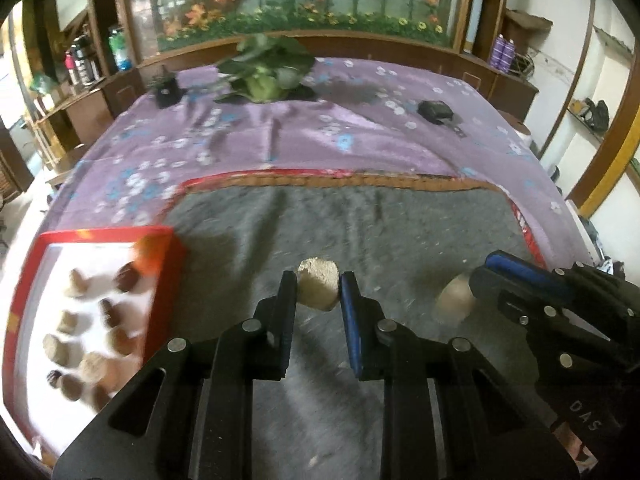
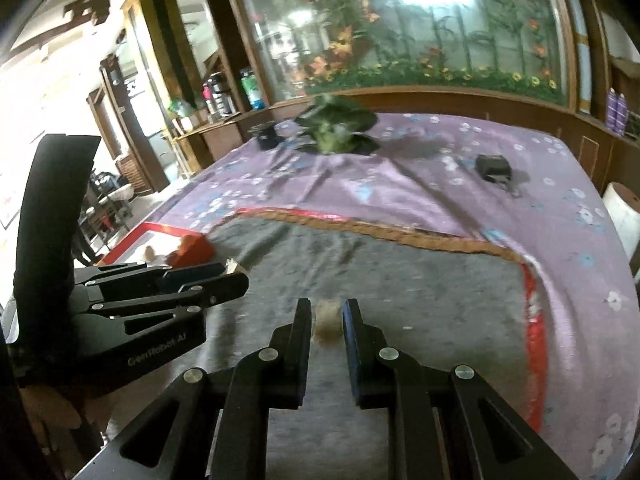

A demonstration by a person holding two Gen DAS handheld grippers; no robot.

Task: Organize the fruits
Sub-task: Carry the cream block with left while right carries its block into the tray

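Note:
My left gripper (image 1: pixel 318 280) is shut on a pale tan fruit piece (image 1: pixel 317 288), held above the grey mat (image 1: pixel 360 220). My right gripper (image 2: pixel 327 312) is shut on a second pale fruit piece (image 2: pixel 328 322); in the left wrist view that gripper (image 1: pixel 480 276) and its piece (image 1: pixel 454 300) show at the right. A red-rimmed white tray (image 1: pixel 168 280) at the left holds several tan and dark brown fruit pieces (image 1: pixel 120 276) and an orange one (image 1: pixel 150 258). The tray (image 2: pixel 132 240) also shows behind my left gripper (image 2: pixel 236 280) in the right wrist view.
The mat lies on a purple flowered bedsheet (image 1: pixel 320 132). A leafy green plant (image 1: pixel 264 68), a small black pot (image 1: pixel 166 92) and a black pouch (image 1: pixel 436 110) sit farther back. A wooden headboard with shelves and bottles (image 1: pixel 84 60) runs behind.

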